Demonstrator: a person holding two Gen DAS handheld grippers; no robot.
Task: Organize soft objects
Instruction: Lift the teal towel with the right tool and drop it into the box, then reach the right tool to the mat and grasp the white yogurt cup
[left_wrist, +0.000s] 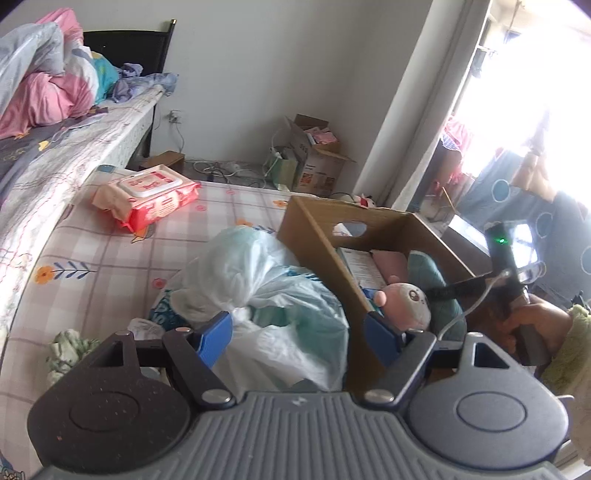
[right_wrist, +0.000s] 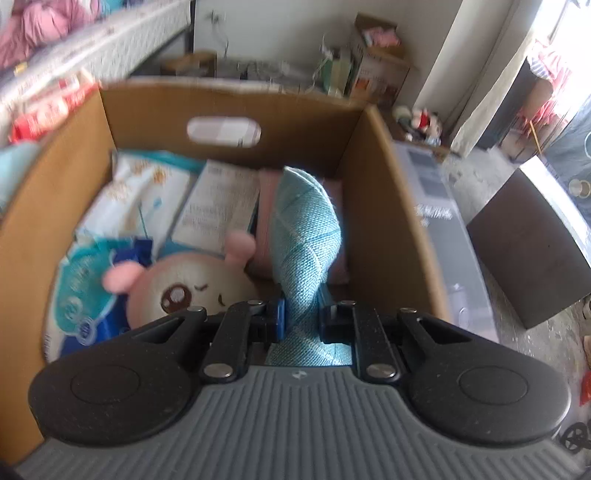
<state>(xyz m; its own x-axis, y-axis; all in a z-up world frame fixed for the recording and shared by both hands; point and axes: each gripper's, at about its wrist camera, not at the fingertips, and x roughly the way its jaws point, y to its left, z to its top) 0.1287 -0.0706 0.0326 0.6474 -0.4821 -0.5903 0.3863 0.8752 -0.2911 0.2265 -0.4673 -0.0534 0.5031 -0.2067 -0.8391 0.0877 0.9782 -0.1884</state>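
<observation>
Right hand-held gripper (right_wrist: 300, 320) clamps teal woven cushion (right_wrist: 304, 225) in cardboard box (right_wrist: 384, 206) w/ pink plush (right_wrist: 192, 284); left hand-held gripper (left_wrist: 297, 330) open; labels unreadable

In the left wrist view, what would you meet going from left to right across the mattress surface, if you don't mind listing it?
Green crumpled cloth → red wet-wipes pack → white plastic bag → cardboard box → pink plush toy inside the box.
</observation>
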